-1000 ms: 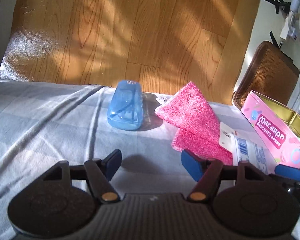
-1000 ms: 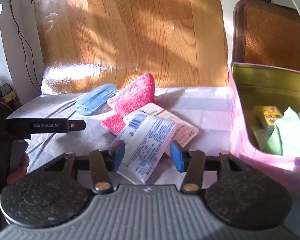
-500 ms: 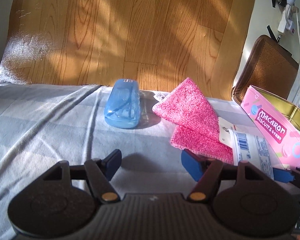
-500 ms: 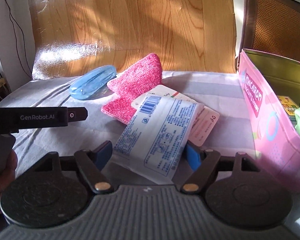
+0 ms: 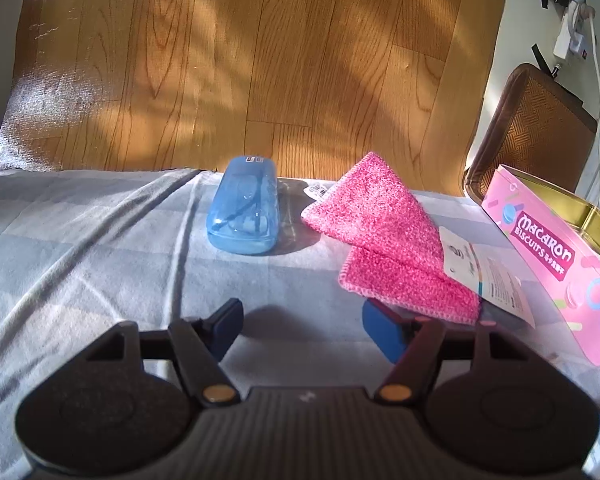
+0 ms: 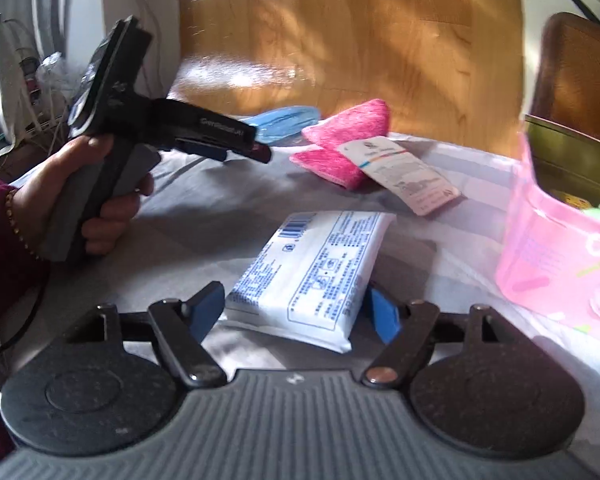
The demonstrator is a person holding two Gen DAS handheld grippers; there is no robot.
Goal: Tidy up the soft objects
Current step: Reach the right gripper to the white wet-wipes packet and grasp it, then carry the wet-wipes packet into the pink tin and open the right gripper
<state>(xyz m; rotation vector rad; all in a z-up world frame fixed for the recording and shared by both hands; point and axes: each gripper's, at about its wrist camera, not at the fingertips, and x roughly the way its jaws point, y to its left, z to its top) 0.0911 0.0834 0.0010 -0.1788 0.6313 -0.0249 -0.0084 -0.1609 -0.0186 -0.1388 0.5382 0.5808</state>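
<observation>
Now right gripper jaws opening around tissue pack lying on sheet; pads look clear. Left gripper jaws apart, empty. Pack probably light, squashy, slippery film; pinch across its narrow middle.

**Left gripper hovering open over the cloth**

The left gripper is hanging with jaws apart and empty. A blue case is lying at eleven o'clock, a pink towel at one, a pink tin at three.
</observation>
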